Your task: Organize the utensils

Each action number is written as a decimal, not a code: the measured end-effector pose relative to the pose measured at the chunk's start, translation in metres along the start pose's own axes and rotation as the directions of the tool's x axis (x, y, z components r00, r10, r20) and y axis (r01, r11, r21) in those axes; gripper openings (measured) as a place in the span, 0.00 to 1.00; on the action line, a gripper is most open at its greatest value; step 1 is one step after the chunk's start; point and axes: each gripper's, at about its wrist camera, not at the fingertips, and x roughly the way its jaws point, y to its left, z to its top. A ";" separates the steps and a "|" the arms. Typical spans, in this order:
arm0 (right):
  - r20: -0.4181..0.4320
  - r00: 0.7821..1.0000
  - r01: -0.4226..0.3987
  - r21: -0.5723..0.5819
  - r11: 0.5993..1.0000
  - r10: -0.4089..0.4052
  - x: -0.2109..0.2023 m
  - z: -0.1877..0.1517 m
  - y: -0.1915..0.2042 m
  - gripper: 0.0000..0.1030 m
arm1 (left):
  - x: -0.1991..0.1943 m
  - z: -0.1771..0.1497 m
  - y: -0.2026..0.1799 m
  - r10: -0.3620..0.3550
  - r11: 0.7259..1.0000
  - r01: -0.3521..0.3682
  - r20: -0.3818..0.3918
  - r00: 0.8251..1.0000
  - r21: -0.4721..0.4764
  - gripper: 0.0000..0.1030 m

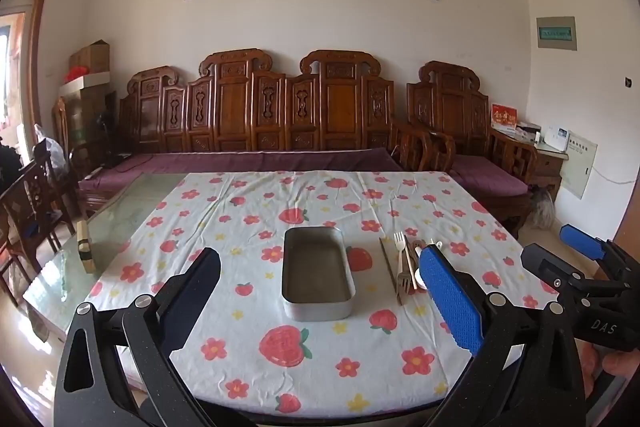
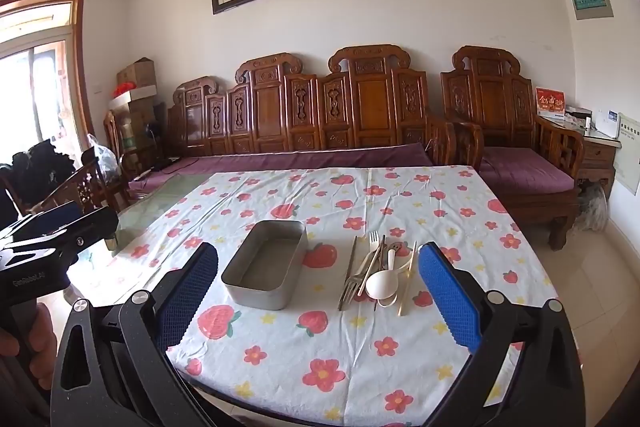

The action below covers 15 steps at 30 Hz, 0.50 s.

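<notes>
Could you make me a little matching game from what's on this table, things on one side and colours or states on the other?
Things:
1. metal tray
2. spoon
3. tablecloth
4. gripper pads

Descriptions:
A. blue
B. white, lying in the utensil pile
C. empty, grey
D. printed with strawberries and flowers

Pairs: 1-C, 2-B, 3-D, 4-A

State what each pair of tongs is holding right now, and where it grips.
Nothing is held. The left tongs and right tongs both stand open above the tablecloth; the utensils lie untouched beside the metal tray.
</notes>
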 end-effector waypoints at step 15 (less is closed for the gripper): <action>-0.002 1.000 0.002 -0.002 1.000 -0.002 -0.001 0.002 0.000 0.98 | 0.000 0.002 -0.006 0.001 1.000 -0.001 0.004 1.000 0.003 0.94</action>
